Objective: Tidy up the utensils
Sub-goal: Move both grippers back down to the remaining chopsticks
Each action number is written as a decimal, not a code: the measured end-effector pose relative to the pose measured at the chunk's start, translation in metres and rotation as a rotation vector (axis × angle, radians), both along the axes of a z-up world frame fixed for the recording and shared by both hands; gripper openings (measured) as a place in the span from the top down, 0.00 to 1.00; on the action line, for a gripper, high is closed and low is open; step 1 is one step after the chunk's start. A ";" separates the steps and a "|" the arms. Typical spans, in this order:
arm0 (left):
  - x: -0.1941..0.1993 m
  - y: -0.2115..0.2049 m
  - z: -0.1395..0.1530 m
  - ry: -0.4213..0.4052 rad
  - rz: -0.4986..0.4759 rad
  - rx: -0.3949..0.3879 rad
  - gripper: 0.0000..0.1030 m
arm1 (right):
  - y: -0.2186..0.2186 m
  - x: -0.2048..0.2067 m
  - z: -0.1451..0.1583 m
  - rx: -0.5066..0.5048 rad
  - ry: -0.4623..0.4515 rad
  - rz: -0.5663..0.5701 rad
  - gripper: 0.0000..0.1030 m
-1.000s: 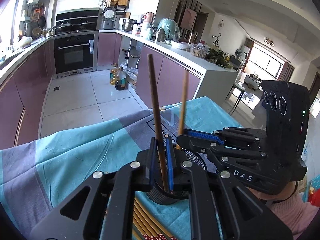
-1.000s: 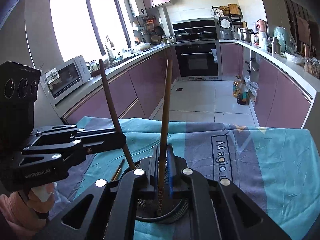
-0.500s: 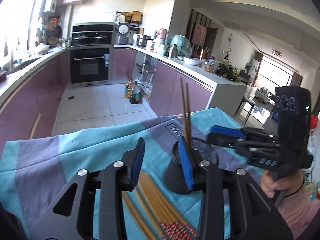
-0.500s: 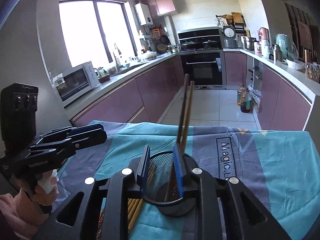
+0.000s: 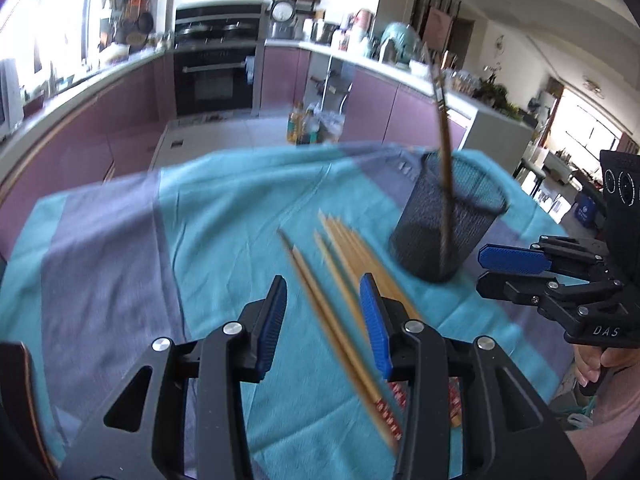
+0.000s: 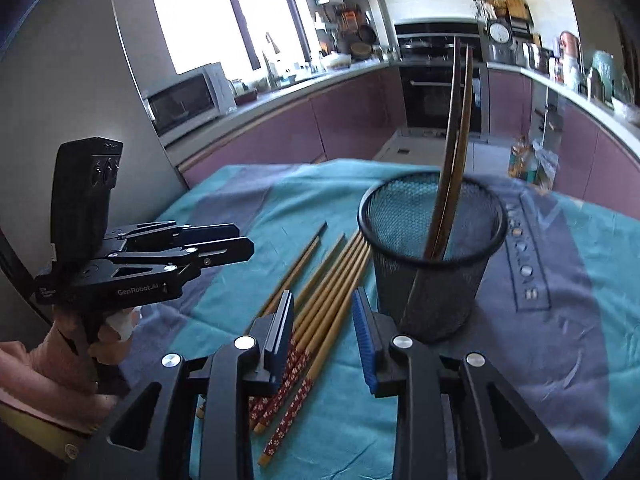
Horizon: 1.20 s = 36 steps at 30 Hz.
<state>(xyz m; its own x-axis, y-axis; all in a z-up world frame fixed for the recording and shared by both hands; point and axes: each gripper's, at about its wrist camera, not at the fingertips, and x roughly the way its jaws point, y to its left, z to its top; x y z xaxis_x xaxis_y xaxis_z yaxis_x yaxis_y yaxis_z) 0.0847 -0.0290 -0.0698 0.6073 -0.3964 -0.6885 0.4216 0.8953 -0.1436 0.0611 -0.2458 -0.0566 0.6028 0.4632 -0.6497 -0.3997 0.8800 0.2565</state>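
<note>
Left wrist view showed the left claw open and empty above loose chopsticks lying on the blue cloth; the mesh cup stood just beside them, holding two upright chopsticks. Right wrist view showed the right claw open, empty, over the chopsticks' patterned ends, beside the cup.

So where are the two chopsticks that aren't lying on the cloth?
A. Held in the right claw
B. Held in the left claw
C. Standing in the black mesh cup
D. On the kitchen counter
C: two chopsticks stand leaning in the black mesh cup, and both the left claw and right claw are open and hold nothing.
</note>
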 end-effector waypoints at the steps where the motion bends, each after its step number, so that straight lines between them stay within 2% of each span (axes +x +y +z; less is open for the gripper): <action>1: 0.000 0.001 -0.008 0.017 0.001 0.003 0.63 | 0.001 0.000 -0.005 -0.003 0.012 -0.004 0.72; 5: 0.001 0.004 -0.029 0.077 0.007 0.022 0.64 | 0.007 0.004 -0.020 -0.022 0.059 -0.017 0.72; 9: 0.000 0.001 -0.040 0.103 0.000 0.030 0.64 | 0.010 0.007 -0.028 -0.036 0.084 -0.033 0.72; 21: 0.009 -0.014 -0.050 0.133 0.001 0.064 0.65 | 0.030 0.019 -0.041 -0.114 0.094 -0.051 0.73; 31: 0.012 -0.020 -0.052 0.129 0.001 0.086 0.64 | 0.030 0.021 -0.043 -0.140 0.101 -0.067 0.72; 36: 0.010 -0.019 -0.054 0.128 -0.008 0.093 0.71 | 0.035 0.021 -0.044 -0.176 0.095 -0.070 0.72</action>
<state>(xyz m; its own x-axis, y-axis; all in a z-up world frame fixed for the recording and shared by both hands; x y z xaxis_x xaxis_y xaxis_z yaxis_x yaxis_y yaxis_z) 0.0945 -0.0481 -0.1234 0.5095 -0.3320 -0.7938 0.4121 0.9040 -0.1135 0.0818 -0.2107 -0.1010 0.5616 0.2962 -0.7726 -0.3169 0.9395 0.1298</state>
